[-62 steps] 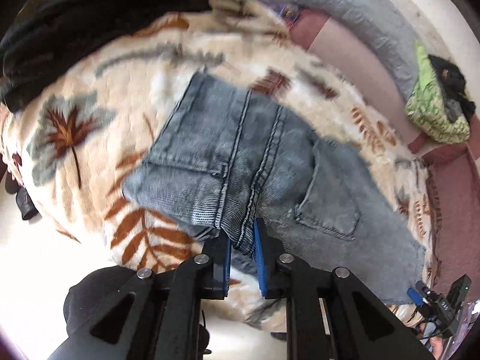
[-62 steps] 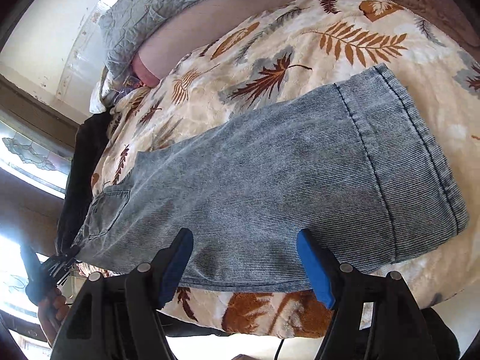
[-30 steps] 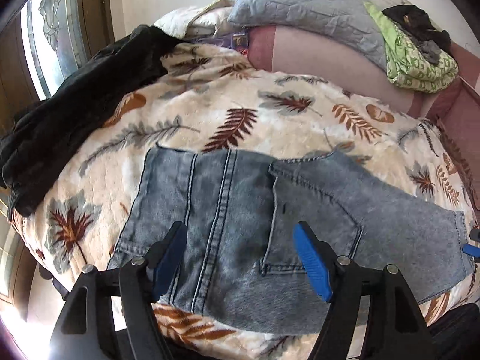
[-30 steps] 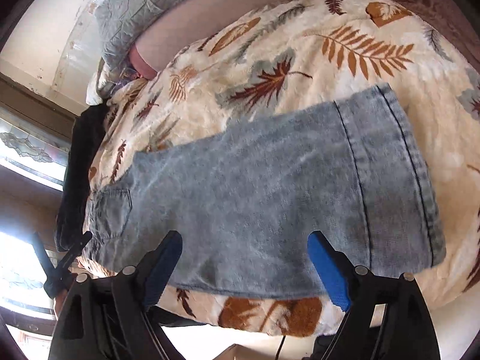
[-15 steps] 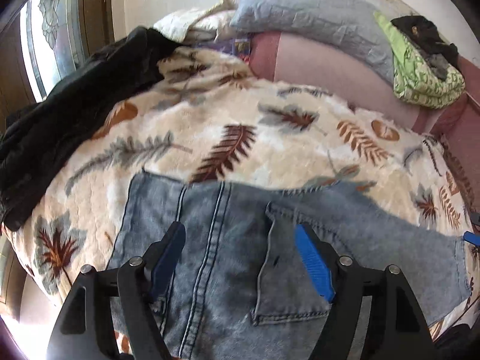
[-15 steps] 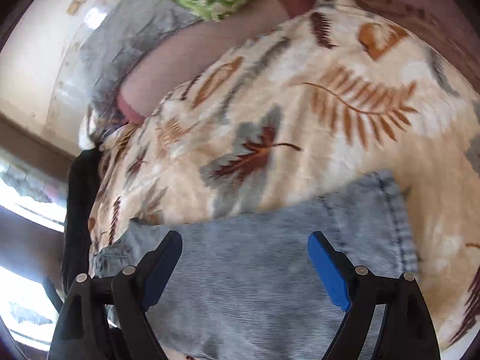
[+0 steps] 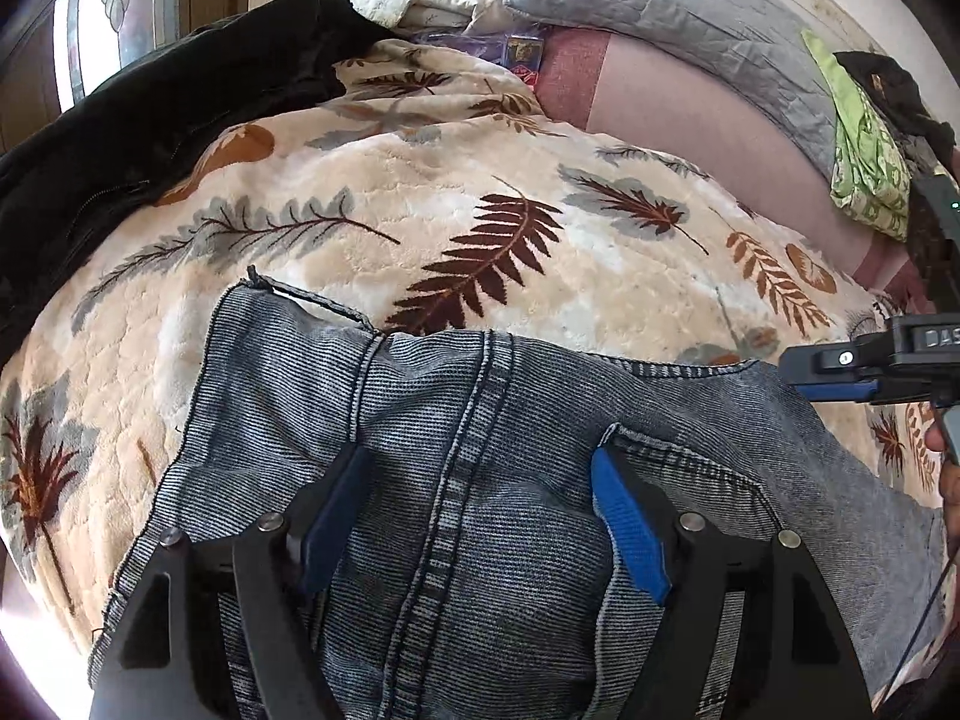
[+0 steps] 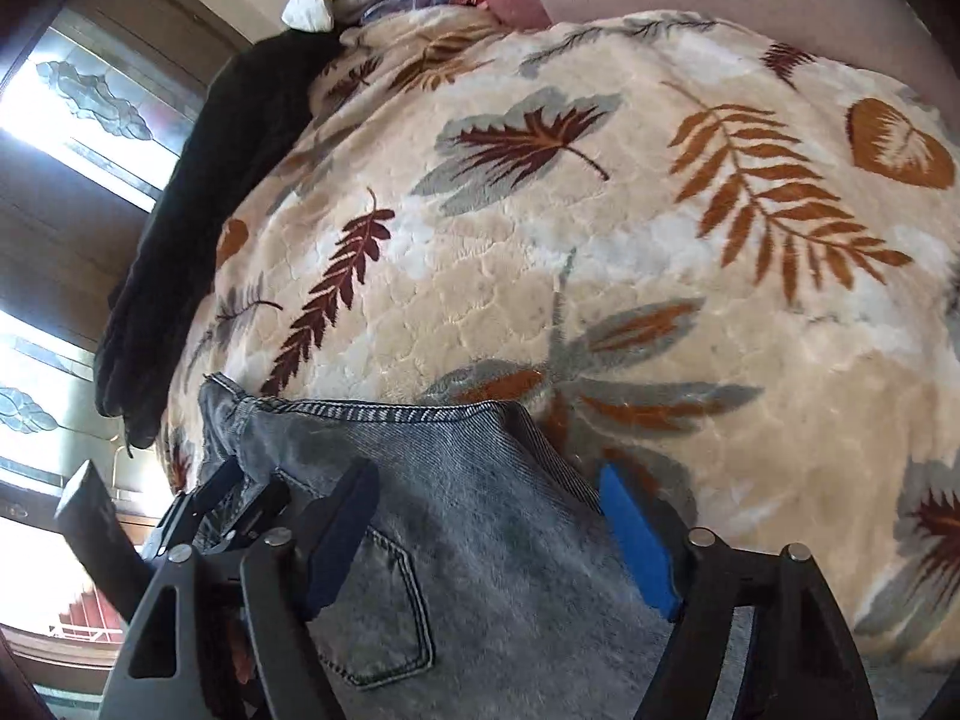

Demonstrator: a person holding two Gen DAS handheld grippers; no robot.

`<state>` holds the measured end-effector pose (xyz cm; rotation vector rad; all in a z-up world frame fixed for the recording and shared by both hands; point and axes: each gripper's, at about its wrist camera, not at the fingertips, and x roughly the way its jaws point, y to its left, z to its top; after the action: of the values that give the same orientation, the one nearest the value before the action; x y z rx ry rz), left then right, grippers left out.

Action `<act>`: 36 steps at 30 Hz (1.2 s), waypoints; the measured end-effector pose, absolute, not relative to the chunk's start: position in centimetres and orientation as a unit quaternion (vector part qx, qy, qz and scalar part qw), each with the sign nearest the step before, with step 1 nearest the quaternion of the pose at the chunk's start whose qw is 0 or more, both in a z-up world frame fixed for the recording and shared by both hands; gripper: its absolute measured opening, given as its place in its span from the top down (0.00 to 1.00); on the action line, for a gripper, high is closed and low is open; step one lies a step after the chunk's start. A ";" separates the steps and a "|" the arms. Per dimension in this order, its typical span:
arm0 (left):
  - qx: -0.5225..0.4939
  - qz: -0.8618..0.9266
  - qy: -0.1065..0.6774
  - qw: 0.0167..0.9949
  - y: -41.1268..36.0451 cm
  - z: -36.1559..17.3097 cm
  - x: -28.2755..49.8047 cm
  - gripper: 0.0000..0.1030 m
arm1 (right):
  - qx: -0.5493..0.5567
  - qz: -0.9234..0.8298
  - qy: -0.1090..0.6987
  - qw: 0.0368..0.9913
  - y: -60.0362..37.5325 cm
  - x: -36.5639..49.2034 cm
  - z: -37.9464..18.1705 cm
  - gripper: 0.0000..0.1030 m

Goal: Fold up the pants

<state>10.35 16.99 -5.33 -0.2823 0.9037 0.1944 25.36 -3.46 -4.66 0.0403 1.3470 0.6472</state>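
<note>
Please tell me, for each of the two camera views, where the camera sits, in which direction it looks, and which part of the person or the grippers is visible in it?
Left wrist: sits on the left gripper, looks along its open fingers over the denim pants toward the pillows; the right gripper enters at right.
Right wrist: sits on the right gripper, open, looks across the pants and the leaf blanket; the left gripper shows at lower left.
Shared: pants, blanket, black garment.
</note>
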 end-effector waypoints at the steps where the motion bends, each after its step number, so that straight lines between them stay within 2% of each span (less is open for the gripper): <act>1: -0.135 0.093 0.434 0.886 17.0 -5.3 10.3 0.25 | 0.010 0.290 0.620 0.729 -2.9 25.6 -5.4 0.42; 2: -0.133 0.092 0.434 0.887 16.9 -5.3 10.3 0.25 | 0.002 0.289 0.626 0.724 -2.4 25.8 -5.9 0.45; 3: -0.132 0.091 0.434 0.887 16.9 -5.3 10.4 0.25 | -0.008 0.292 0.629 0.721 -1.9 25.7 -6.2 0.51; 4: -0.132 0.089 0.434 0.887 16.9 -5.3 10.3 0.25 | -0.025 0.293 0.631 0.718 -1.3 25.5 -6.5 0.64; 6: -0.138 0.085 0.434 0.886 17.1 -5.3 10.3 0.25 | -0.065 0.287 0.623 0.724 -0.3 25.0 -6.4 0.81; 8: -0.144 0.083 0.434 0.885 17.3 -5.3 10.3 0.25 | -0.106 0.284 0.598 0.742 0.4 24.2 -5.3 0.93; 9: -0.146 0.082 0.434 0.885 17.3 -5.3 10.3 0.25 | -0.120 0.283 0.584 0.751 0.7 23.7 -4.7 0.95; 13: -0.150 0.083 0.434 0.884 17.4 -5.3 10.4 0.24 | -0.191 0.265 0.521 0.788 1.6 21.8 -3.6 0.95; 17: -0.141 0.084 0.436 0.885 17.1 -5.4 10.5 0.24 | -0.279 0.234 0.494 0.790 2.9 21.0 -5.7 0.95; 24: -0.132 0.085 0.436 0.886 16.8 -5.5 10.5 0.24 | -0.304 0.188 0.475 0.804 2.5 22.4 -6.5 0.93; 27: -0.129 0.086 0.435 0.887 16.8 -5.5 10.5 0.24 | -0.247 0.139 0.478 0.831 -0.7 24.0 -5.2 0.88; 33: -0.121 0.091 0.436 0.887 16.6 -5.6 10.6 0.22 | 0.012 0.231 0.526 0.819 -7.5 21.9 -2.5 0.88; 35: -0.116 0.093 0.436 0.887 16.4 -5.6 10.6 0.22 | 0.071 0.250 0.556 0.790 -8.6 21.1 -4.2 0.80; 36: -0.115 0.093 0.436 0.888 16.4 -5.6 10.6 0.21 | 0.079 0.239 0.577 0.777 -9.2 21.4 -5.8 0.66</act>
<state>10.57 16.41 -5.63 -0.2381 0.9062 0.1931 21.41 -9.16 -5.80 0.1710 1.2484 0.5174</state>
